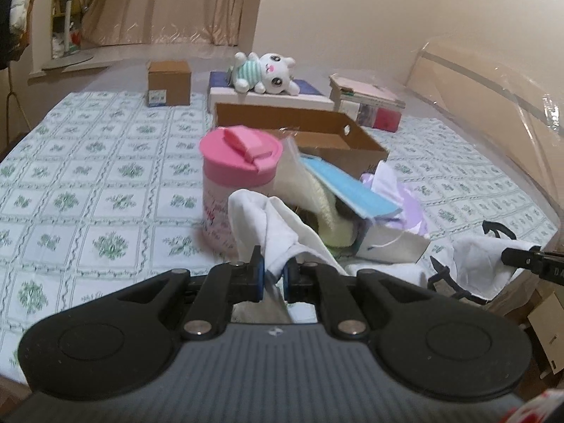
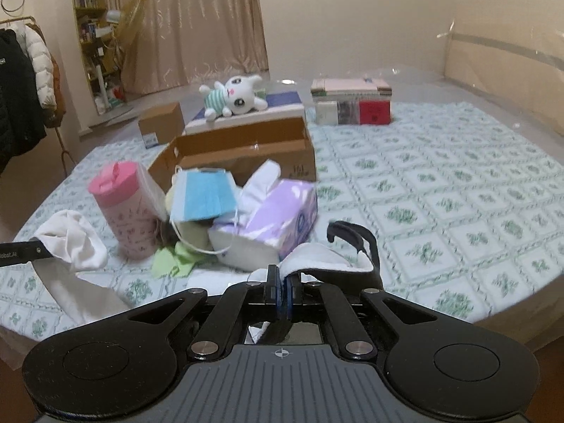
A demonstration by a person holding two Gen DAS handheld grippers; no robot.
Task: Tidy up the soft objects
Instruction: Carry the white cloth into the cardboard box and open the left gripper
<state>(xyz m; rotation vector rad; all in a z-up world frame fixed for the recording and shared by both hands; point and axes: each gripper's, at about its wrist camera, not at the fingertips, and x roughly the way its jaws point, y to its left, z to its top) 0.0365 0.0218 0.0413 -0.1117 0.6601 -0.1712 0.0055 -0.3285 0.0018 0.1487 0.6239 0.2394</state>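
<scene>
Right wrist: cardboard box (image 2: 243, 157), contents hidden.

beige curtains (image 2: 197, 28), cream wall (image 2: 352, 17), cluttered bookshelf (image 2: 93, 17), hanging coats (image 2: 24, 81).

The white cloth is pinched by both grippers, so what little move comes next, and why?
Probably pull the two ends apart a bit. The left gripper and right gripper are each shut on the white cloth, which looks bunched and saggy beside the pink canister. Stretching it flat should make folding easier.
</scene>
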